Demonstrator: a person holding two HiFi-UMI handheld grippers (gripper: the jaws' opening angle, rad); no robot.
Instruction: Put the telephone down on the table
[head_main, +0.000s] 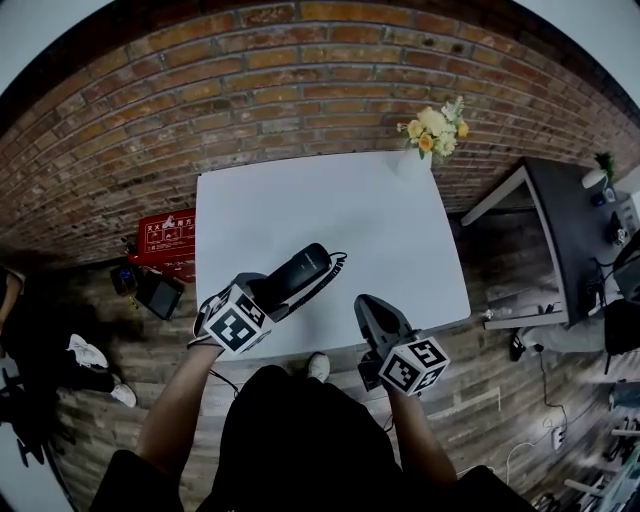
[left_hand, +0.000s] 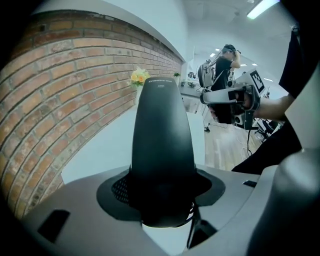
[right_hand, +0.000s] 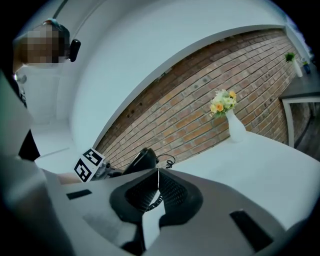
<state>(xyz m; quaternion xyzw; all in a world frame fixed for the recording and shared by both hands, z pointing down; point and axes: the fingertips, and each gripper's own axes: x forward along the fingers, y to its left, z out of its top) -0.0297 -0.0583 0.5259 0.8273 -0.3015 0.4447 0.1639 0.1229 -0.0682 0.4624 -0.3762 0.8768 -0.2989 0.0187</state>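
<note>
A black telephone handset (head_main: 302, 270) hangs just above the near part of the white table (head_main: 380, 210), held by my left gripper (head_main: 272, 293), which is shut on its lower end. In the left gripper view the handset (left_hand: 160, 125) stands up between the pads of the left gripper (left_hand: 160, 202). Its coiled cord (head_main: 337, 265) trails off the far end. My right gripper (head_main: 368, 306) hovers at the table's front edge, to the right of the handset and apart from it. In its own view the right gripper (right_hand: 158, 175) is shut, the pads meeting with nothing held.
A white vase of yellow flowers (head_main: 432, 135) stands at the table's far right corner against the brick wall. A red box (head_main: 165, 240) and dark gear lie on the floor to the left. A dark desk (head_main: 575, 240) stands to the right. A person (left_hand: 225, 65) stands in the background.
</note>
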